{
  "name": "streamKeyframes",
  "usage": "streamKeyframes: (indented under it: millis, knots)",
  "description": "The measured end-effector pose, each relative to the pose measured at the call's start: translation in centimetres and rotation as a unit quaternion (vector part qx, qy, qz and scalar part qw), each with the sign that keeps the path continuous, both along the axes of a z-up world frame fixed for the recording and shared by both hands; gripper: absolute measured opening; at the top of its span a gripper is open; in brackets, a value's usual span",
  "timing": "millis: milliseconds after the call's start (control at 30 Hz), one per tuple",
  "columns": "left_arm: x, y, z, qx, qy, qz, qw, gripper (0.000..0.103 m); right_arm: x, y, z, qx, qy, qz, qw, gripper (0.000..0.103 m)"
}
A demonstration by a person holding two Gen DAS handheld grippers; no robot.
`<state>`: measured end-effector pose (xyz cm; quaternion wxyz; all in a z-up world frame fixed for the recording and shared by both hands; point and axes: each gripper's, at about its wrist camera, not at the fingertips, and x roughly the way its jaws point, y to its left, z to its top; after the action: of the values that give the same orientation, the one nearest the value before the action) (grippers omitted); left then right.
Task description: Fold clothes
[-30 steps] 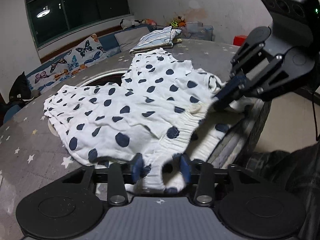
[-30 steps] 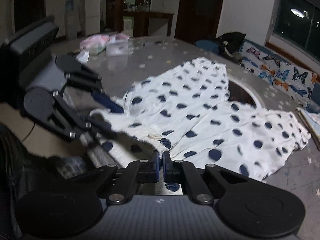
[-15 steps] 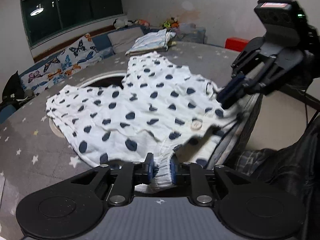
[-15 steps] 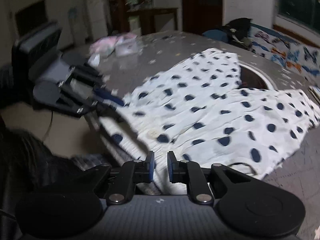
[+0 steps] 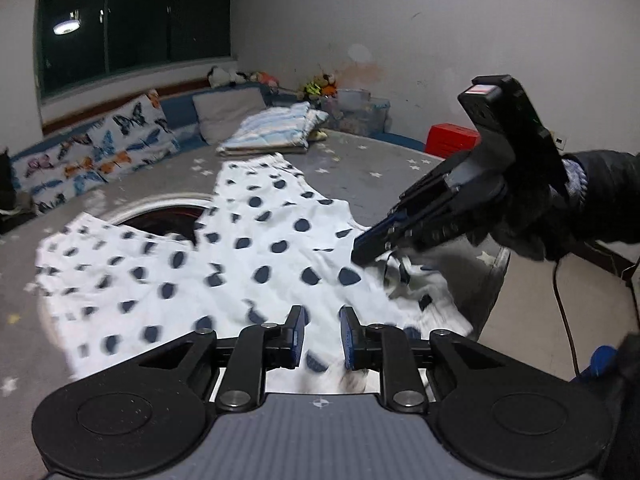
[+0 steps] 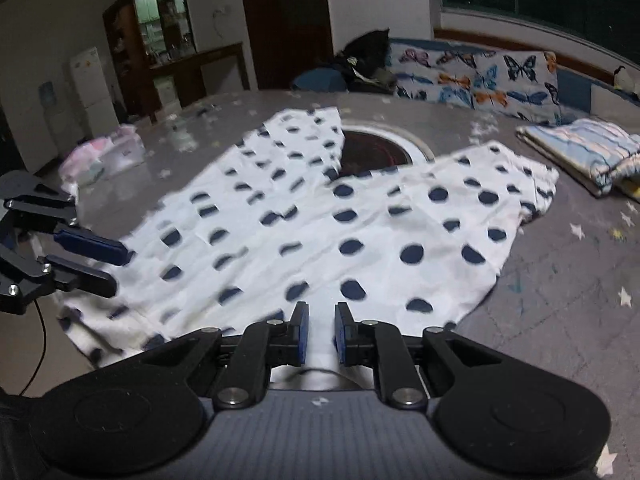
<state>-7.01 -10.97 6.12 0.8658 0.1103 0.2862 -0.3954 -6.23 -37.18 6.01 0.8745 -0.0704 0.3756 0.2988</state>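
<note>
Partly blurred polka-dot garment (image 5: 256, 264), near hem hidden.

Dim indoor night light, fisheye bending at the edges.
White navy-dotted cotton garment (image 5: 256, 248) smeared by motion blur; ceiling lamp reflected in dark window glass (image 5: 66, 27).

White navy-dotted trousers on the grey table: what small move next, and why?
Probably close the right gripper on the white navy-dotted trousers' near edge, to fold one leg over the other: they lie flat, legs splayed, its jaws apart over cloth.
</note>
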Motion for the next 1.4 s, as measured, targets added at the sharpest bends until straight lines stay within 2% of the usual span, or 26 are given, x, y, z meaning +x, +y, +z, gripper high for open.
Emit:
streamKeyframes:
  millis: [200,300,433,533,700,767,833,933,1067,1233,1400]
  knots:
    - [2.8,-4.2,-2.4,0.003,0.032,-0.026,0.9992,0.022,-0.4,-1.3,-1.3,-0.021,0.017,-0.011,1.000,0.014]
    - [3.3,-5.8,-3.5,0.008,0.047,-0.042,0.9980,0.022,-0.5,-1.8,-0.5,-0.021,0.014,-0.011,1.000,0.014]
    - [3.1,-6.7,-4.1,0.016,0.053,-0.058,0.9968,0.025,0.8,-2.3,0.9,-0.010,-0.006,-0.022,1.000,0.019]
    - [3.0,-6.9,-4.2,0.020,0.054,-0.063,0.9963,0.029,3.3,-2.5,1.0,-0.013,-0.016,-0.033,0.999,0.019]
    - [3.0,-7.2,-3.2,0.020,0.061,-0.061,0.9961,0.030,7.5,-2.7,0.1,-0.012,-0.004,-0.052,0.999,0.019]
    - [3.2,-7.6,-2.3,0.008,0.061,-0.061,0.9963,0.036,8.8,-2.9,0.2,-0.014,-0.004,-0.059,0.998,0.020]
    - [3.5,-8.3,-1.7,0.003,0.057,-0.059,0.9966,0.041,10.2,-3.2,0.4,-0.020,-0.009,-0.067,0.998,0.025]
    - [4.5,-9.9,-1.8,0.001,0.063,-0.056,0.9965,0.041,12.6,-3.8,0.3,-0.026,-0.010,-0.082,0.996,0.028]
    - [5.7,-11.4,-3.1,-0.003,0.090,-0.061,0.9941,0.039,16.0,-4.7,-0.6,-0.032,-0.001,-0.102,0.994,0.028]
    - [5.9,-11.5,-4.0,-0.010,0.112,-0.078,0.9906,0.039,19.0,-5.1,-1.9,-0.049,0.003,-0.108,0.993,0.028]
    - [6.1,-11.5,-4.2,-0.020,0.123,-0.086,0.9885,0.039,21.7,-6.0,-2.2,-0.041,-0.002,-0.131,0.991,0.028]
